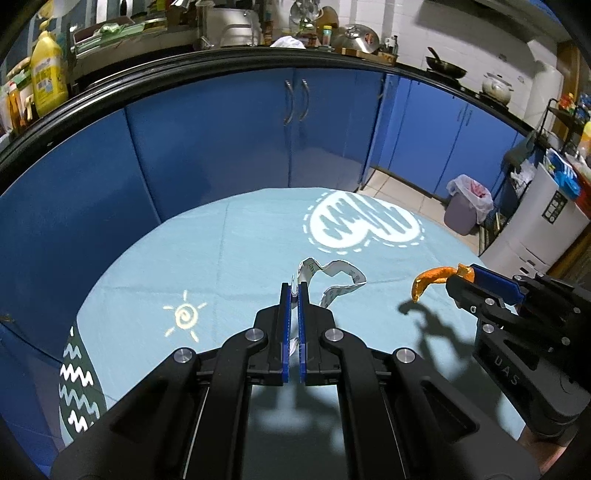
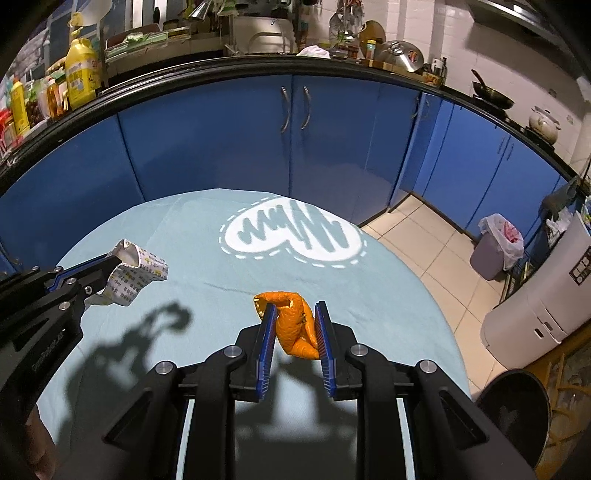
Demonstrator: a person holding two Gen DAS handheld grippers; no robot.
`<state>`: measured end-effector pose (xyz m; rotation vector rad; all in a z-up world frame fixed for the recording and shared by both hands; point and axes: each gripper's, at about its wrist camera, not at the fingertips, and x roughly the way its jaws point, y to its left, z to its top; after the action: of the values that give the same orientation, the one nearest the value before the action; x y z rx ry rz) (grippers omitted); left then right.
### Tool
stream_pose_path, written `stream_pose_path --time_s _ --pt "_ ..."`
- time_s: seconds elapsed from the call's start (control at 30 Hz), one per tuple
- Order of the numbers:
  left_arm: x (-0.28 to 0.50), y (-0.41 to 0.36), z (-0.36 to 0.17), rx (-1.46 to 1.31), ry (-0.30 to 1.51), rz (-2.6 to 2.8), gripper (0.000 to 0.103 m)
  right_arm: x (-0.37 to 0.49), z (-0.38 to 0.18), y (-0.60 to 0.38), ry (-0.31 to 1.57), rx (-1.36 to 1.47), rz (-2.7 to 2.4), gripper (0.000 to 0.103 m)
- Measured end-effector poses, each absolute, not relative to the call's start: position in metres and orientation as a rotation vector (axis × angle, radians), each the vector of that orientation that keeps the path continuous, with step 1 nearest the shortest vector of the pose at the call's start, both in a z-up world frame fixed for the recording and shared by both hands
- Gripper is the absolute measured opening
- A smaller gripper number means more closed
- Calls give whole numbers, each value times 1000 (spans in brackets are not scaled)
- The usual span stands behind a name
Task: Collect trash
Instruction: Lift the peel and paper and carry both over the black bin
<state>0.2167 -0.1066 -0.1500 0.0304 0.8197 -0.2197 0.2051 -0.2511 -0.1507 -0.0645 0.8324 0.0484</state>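
Wrapper (image 1: 334, 282) pinched in closed left gripper (image 1: 294, 291) | orange peel (image 2: 295, 326) clamped between right gripper (image 2: 295, 314) pads

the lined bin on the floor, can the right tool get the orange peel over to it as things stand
Probably yes: the right tool already grips the orange peel above the tablecloth, and bare floor tiles lie between table and lined bin, though it needs carrying across.

room: kitchen | cabinets (image 2: 207, 147): blue doors, curved metal handles | countertop (image 2: 221, 68): dark edge, crowded with bottles, pots, lids | wall (image 2: 454, 33): white tile | floor (image 2: 417, 236): pale tiles | table (image 2: 207, 295): light-blue cloth, white doodle prints | lined bin (image 2: 496, 245) by cabinets | light: harsh, sharp shadows
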Motion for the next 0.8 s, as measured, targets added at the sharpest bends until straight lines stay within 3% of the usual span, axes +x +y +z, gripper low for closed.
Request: stream_pose_path --time_s 0.8 --pt "167 -201 -144 161 784 -374 4 135 -143 -319 795 11 -58 21"
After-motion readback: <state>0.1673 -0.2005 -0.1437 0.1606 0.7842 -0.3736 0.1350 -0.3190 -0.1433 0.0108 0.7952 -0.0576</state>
